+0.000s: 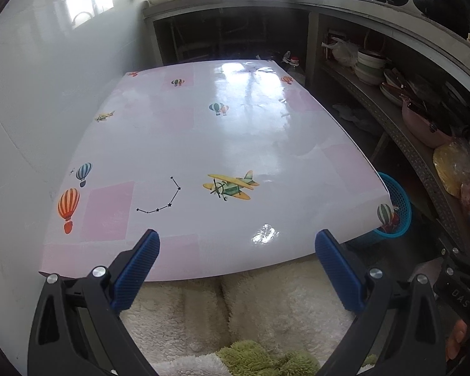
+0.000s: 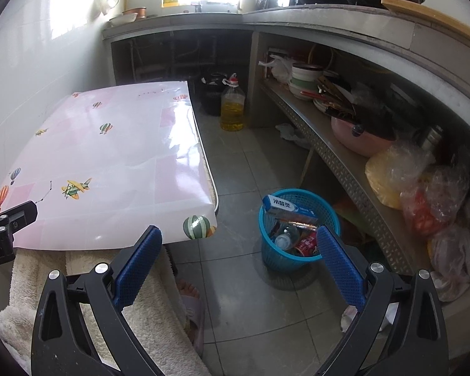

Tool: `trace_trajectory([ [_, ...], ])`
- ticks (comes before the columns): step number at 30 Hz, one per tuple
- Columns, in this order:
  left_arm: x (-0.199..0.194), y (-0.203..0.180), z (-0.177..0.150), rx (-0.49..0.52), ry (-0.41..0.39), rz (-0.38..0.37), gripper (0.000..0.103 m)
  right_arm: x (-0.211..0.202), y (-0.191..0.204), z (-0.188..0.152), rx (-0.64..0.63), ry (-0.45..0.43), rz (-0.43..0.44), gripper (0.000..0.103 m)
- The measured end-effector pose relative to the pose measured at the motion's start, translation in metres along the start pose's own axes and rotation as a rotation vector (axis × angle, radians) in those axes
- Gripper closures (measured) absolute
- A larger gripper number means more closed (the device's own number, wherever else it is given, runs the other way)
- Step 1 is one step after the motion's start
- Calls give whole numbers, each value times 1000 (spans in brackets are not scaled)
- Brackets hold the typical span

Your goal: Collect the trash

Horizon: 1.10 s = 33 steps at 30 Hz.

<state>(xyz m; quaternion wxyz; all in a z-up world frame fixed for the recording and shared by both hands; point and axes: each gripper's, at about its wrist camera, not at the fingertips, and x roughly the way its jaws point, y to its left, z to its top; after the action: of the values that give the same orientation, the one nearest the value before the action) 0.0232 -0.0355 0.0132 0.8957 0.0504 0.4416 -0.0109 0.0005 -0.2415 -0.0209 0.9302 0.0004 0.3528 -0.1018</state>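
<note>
A blue mesh trash basket (image 2: pixel 297 247) stands on the tiled floor to the right of the table (image 2: pixel 109 163). It holds a white-and-blue box (image 2: pixel 282 206), a clear plastic bottle (image 2: pixel 286 238), a red can (image 2: pixel 307 242) and a wrapper. My right gripper (image 2: pixel 239 238) is open and empty, above the floor beside the basket. My left gripper (image 1: pixel 236 241) is open and empty over the table's near edge (image 1: pixel 203 269). The basket's rim (image 1: pixel 398 200) shows past the table's right corner in the left wrist view. The pink tablecloth with balloon and plane prints bears no loose items.
A cooking oil bottle (image 2: pixel 232 106) and a dark pot stand on the floor past the table. A metal shelf (image 2: pixel 344 163) on the right holds bowls, a pink basin (image 2: pixel 357 139) and plastic bags (image 2: pixel 423 188). A fluffy white cloth (image 1: pixel 235 307) lies below the grippers. White wall to the left.
</note>
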Motion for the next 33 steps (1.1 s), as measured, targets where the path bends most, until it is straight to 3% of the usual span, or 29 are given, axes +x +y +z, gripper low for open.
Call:
trace_trajectory([
  [33,0,5,1,-36,21,-1,6,-2,-4,4,-9,-4,1,8],
])
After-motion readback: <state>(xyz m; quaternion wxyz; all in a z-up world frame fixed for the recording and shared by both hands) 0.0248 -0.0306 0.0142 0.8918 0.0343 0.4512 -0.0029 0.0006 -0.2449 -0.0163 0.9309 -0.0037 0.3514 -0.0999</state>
